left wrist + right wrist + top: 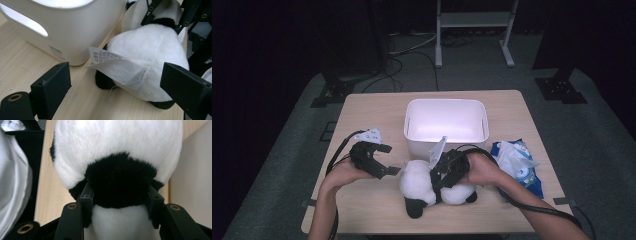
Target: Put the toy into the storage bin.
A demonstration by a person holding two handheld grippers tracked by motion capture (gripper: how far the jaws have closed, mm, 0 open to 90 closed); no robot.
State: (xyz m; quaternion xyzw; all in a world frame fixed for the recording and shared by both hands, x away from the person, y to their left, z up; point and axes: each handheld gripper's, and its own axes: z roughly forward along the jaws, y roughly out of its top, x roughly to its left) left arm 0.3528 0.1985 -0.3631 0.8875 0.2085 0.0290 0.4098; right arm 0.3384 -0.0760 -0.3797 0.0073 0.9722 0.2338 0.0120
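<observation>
A black-and-white plush panda (419, 180) lies on the wooden table just in front of a white bin (447, 102). My right gripper (439, 177) comes in from the right, its jaws on either side of a black furry part of the panda (117, 145). Both pads press into that fur, so the right gripper (120, 195) is shut on it. My left gripper (388, 160) stands open at the panda's left side. Ahead of its spread jaws lie the panda's white body (150, 50) and a white sewn-in label (117, 67), untouched by the left gripper (116, 75).
The white bin (75, 30) has a handle slot and stands close behind the plush. A blue pack of wipes (517, 162) lies at the right of the table. Cables trail from both grippers toward the near table edge.
</observation>
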